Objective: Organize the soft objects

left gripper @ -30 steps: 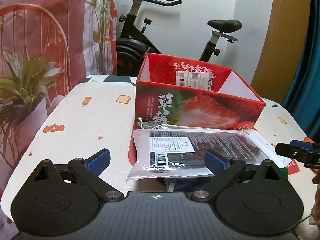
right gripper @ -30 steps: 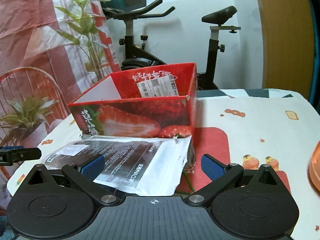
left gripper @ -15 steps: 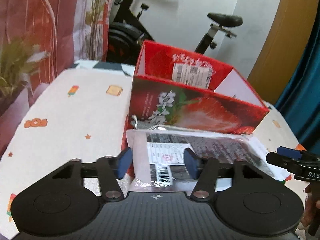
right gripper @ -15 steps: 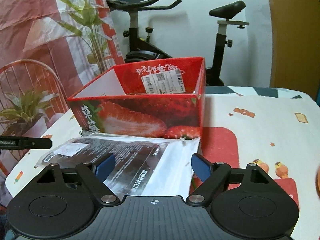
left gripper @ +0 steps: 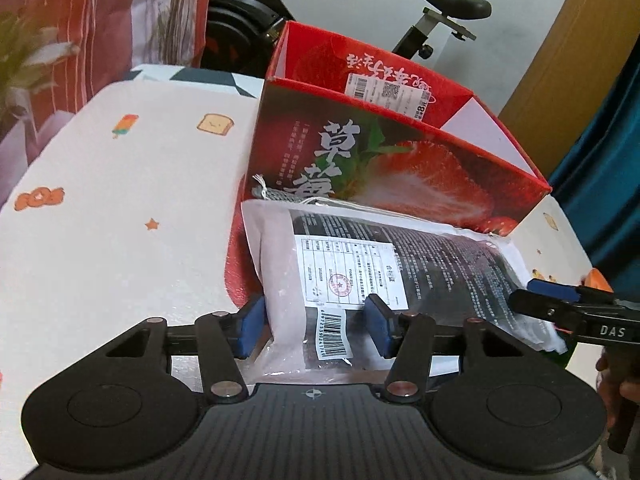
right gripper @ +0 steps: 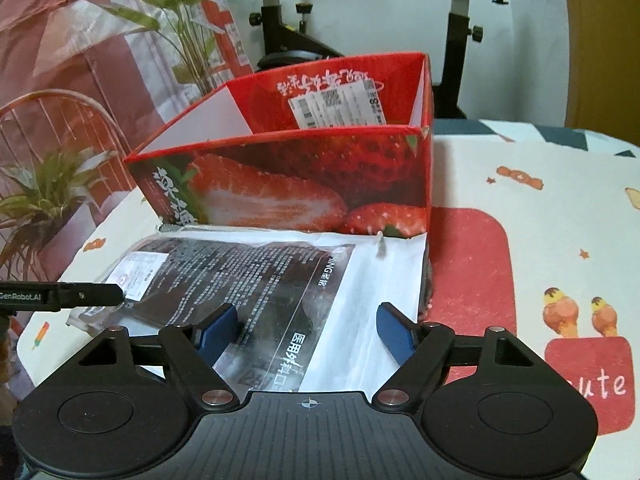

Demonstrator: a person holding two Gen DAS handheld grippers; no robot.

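Note:
A flat clear plastic packet (left gripper: pixel 384 264) with dark contents and white labels lies on the table in front of an open red strawberry box (left gripper: pixel 400 152). My left gripper (left gripper: pixel 314 330) straddles the packet's near left end, its blue pads partly closed and close to the packet's sides. In the right wrist view my right gripper (right gripper: pixel 308 330) straddles the other end of the packet (right gripper: pixel 256 280), pads partly closed. The box (right gripper: pixel 304 168) stands just behind. Each gripper shows at the edge of the other's view.
The table has a white cartoon-print cloth (left gripper: pixel 120 200) with a red patch (right gripper: pixel 468 276). An exercise bike (right gripper: pixel 288 36) and potted plants (right gripper: pixel 48 192) stand beyond the table. An orange thing (left gripper: pixel 596 280) shows at the right edge.
Both grippers have moved forward over the packet's ends and their jaws have narrowed from wide open. The packet and box have not moved.

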